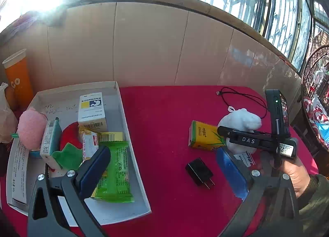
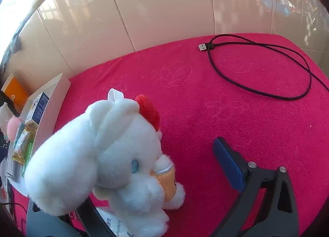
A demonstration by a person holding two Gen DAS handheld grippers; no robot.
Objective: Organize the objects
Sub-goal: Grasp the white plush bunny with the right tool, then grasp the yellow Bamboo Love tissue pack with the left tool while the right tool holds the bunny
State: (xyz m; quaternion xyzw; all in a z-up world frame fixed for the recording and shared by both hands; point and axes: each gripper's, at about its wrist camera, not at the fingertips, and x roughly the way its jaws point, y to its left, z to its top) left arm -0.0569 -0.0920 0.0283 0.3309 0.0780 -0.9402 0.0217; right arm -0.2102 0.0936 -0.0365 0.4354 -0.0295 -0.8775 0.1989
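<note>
Right claw (image 2: 144, 175) gapes around the plush (image 2: 98, 154) on the bench (image 2: 205, 103), pads not yet pressing. If I close off-centre, soft fur may slip out before the box (image 1: 123, 113).

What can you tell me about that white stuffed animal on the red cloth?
The white plush toy looks soft and fuzzy, with a red tuft on its head, a blue stitched eye, a white hanging loop, a paper tag, and an orange piece at its front. It lies on the red cloth, between the fingers of the open right gripper; no firm pinch shows.
</note>
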